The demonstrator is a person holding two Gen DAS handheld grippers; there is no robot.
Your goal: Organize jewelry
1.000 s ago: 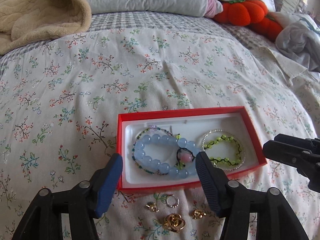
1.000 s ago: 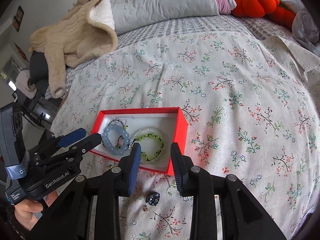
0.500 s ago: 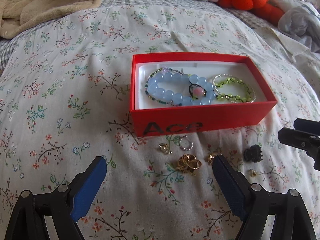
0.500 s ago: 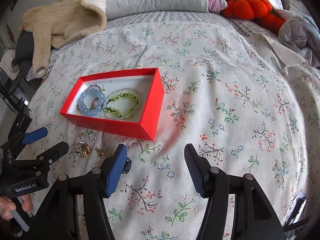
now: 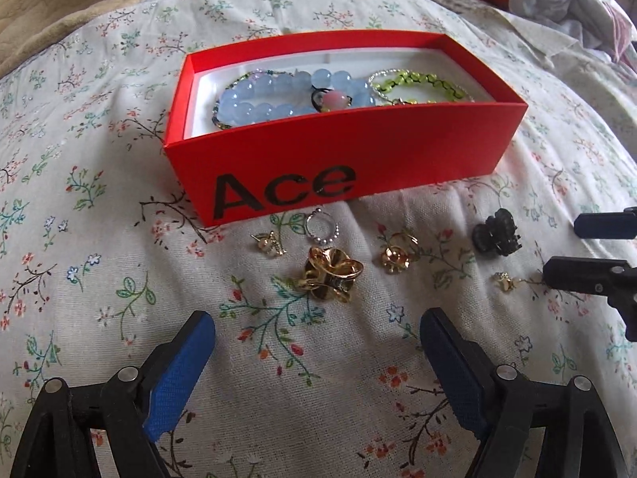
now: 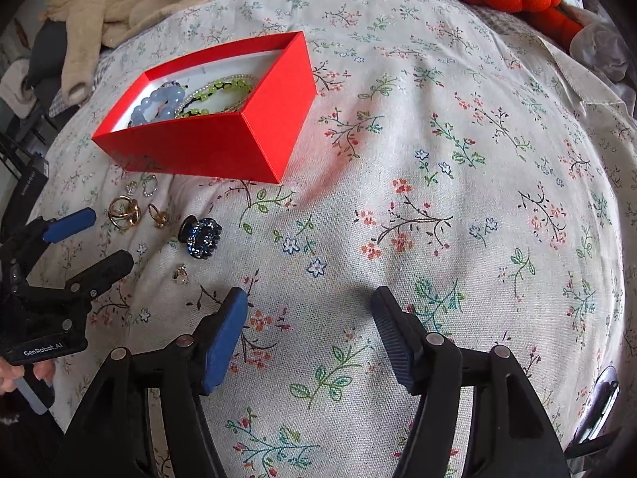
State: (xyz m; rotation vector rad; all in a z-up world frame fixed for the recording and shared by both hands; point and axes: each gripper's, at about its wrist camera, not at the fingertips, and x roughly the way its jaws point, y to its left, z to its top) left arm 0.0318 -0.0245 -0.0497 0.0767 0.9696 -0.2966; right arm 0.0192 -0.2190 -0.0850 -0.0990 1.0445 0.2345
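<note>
Both tools are on the approach for a first pick: the left gripper (image 5: 316, 362), spread and closing on nothing, faces the gold ring (image 5: 331, 274) lying before the red box (image 5: 342, 159), the right gripper (image 6: 308, 334) empty and opening; next, straddle the ring, pinch.

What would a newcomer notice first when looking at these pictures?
The eye goes first to the bright red box on the floral bedspread, with "Ace" on its near side and a pale blue bead bracelet and a green one inside. On the cloth in front of it lie a chunky gold ring and a dark hair clip.
</note>
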